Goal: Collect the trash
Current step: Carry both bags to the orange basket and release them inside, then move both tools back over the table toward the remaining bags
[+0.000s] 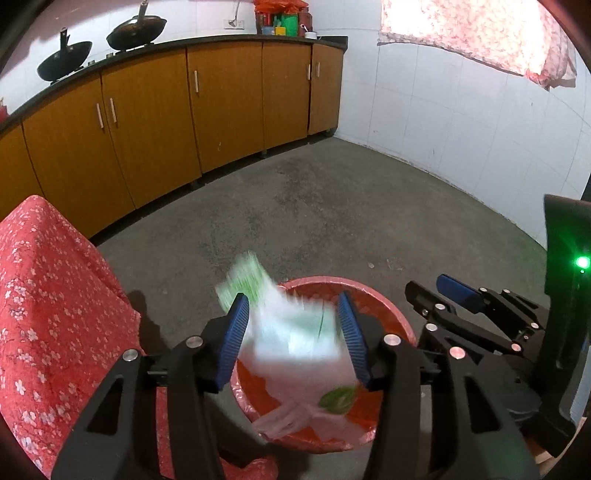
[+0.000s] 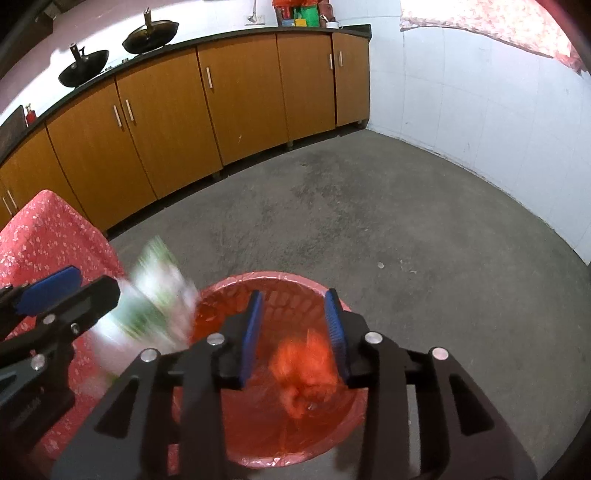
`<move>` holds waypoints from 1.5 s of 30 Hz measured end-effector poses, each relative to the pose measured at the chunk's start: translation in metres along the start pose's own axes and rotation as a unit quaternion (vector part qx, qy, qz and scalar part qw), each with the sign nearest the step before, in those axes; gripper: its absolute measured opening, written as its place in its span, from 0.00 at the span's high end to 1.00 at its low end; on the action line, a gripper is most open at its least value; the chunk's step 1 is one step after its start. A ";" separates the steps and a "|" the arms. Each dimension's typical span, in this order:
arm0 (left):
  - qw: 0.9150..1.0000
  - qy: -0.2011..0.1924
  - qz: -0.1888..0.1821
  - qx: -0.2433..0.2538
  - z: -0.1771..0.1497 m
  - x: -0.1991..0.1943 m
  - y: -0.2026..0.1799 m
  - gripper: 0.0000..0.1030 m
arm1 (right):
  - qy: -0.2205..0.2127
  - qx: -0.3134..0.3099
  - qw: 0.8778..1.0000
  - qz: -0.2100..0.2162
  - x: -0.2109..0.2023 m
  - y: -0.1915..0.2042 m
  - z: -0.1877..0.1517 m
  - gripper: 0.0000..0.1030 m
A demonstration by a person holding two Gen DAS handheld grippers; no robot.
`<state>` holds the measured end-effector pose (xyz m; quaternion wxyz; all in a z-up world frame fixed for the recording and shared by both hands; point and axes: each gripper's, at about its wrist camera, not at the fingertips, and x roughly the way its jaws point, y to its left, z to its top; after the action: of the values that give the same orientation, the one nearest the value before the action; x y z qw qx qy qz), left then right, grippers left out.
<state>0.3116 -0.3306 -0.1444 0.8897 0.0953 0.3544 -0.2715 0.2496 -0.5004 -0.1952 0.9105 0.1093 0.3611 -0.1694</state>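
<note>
A red trash bin (image 1: 391, 317) lined with a red bag stands on the floor below both grippers; it also shows in the right wrist view (image 2: 288, 284). My left gripper (image 1: 293, 314) is open above the bin, and a blurred white and green wrapper (image 1: 291, 332) is between its fingers, apparently loose and falling. The wrapper shows in the right wrist view (image 2: 155, 306) too. My right gripper (image 2: 294, 310) is open over the bin, with a blurred orange crumpled piece (image 2: 306, 369) below its fingers inside the bin. The right gripper also shows in the left wrist view (image 1: 443, 295).
A table with a red flowered cloth (image 1: 48, 314) stands close on the left. Orange kitchen cabinets (image 1: 177, 110) run along the back, with two woks (image 1: 136, 31) on the counter. White tiled wall (image 1: 461, 129) on the right. Grey concrete floor (image 1: 314, 206) lies beyond the bin.
</note>
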 end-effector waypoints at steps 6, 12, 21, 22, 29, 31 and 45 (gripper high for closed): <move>1.000 -0.007 0.008 -0.020 0.005 -0.010 0.010 0.50 | -0.007 -0.004 1.000 -0.005 -0.010 -0.001 -0.001 0.64; 0.998 -0.030 0.020 -0.057 0.011 -0.049 0.036 0.50 | -0.032 -0.022 0.999 0.018 -0.040 0.018 0.007 0.58; 0.985 -0.102 0.087 -0.105 -0.005 -0.164 0.112 0.43 | -0.085 -0.064 0.987 0.120 -0.112 0.116 0.032 0.55; 0.983 -0.108 0.096 -0.112 -0.009 -0.177 0.122 0.42 | -0.088 -0.071 0.984 0.139 -0.123 0.133 0.033 0.55; 0.958 -0.142 0.218 -0.122 -0.063 -0.267 0.198 0.34 | -0.096 -0.118 0.957 0.245 -0.183 0.232 0.020 0.50; 0.949 -0.145 0.253 -0.122 -0.075 -0.283 0.216 0.31 | -0.092 -0.135 0.949 0.269 -0.194 0.260 0.012 0.50; 0.885 -0.143 0.373 -0.239 -0.161 -0.345 0.343 0.26 | -0.017 -0.168 0.927 0.334 -0.199 0.395 -0.028 0.47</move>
<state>0.1999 0.1569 -0.0340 0.9620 -0.0351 0.2161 0.1629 0.2499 -0.0831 -0.0469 0.9254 0.0666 0.3113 0.2058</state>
